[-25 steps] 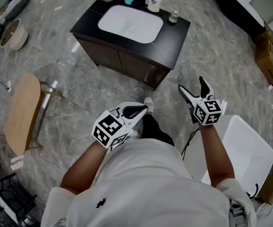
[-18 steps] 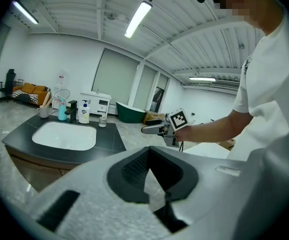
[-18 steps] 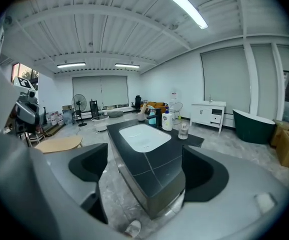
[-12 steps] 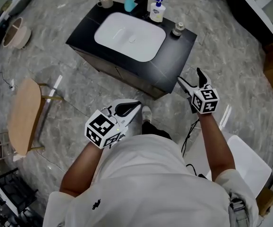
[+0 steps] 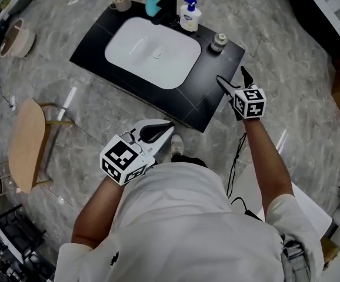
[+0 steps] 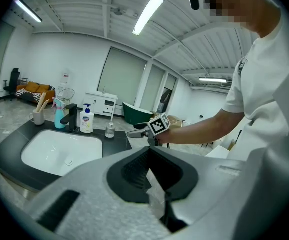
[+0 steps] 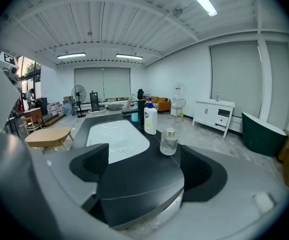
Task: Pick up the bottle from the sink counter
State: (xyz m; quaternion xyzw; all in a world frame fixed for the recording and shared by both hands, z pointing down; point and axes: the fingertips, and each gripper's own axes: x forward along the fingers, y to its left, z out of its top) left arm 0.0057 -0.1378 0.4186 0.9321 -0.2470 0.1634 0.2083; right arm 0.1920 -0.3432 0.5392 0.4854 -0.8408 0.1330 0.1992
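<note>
My right gripper (image 5: 231, 77) was spread wide and empty, jaws just easing inward; the left gripper (image 5: 169, 127) was pressed together on nothing. The small glass bottle (image 5: 219, 41) stood on the sink counter (image 5: 208, 93) at the basin's (image 5: 152, 51) 2 o'clock, near my right gripper's 11 o'clock. I judged it light, rigid, slick and breakable, best taken round its squat body below the cap.
</note>
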